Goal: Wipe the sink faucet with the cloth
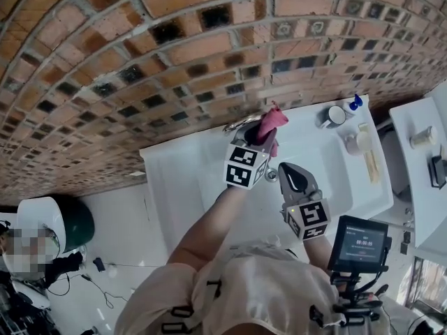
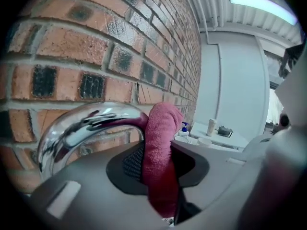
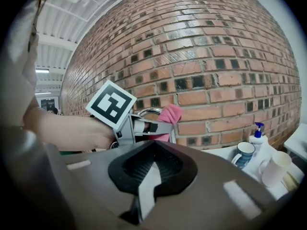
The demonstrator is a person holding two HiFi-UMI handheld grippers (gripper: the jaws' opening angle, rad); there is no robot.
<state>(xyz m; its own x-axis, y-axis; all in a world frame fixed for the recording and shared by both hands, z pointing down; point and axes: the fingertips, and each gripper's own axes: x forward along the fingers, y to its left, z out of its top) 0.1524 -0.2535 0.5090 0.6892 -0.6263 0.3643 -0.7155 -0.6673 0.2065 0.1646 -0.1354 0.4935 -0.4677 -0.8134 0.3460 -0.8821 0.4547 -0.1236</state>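
Head view: my left tongs (image 1: 267,144) are clamped tight on the pink cloth (image 1: 272,121). The cloth touches the shiny curved faucet (image 1: 236,125) at the back of the white sink (image 1: 174,180) (right by the brick wall (image 1: 140,47)). My right tongs (image 1: 290,169) hang just beside, tips together, holding nothing.

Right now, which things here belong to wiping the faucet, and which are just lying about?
In the job: faucet, pink cloth gripped in the left tongs, sink.
Lying about: blue mug, white cup, pump bottle.
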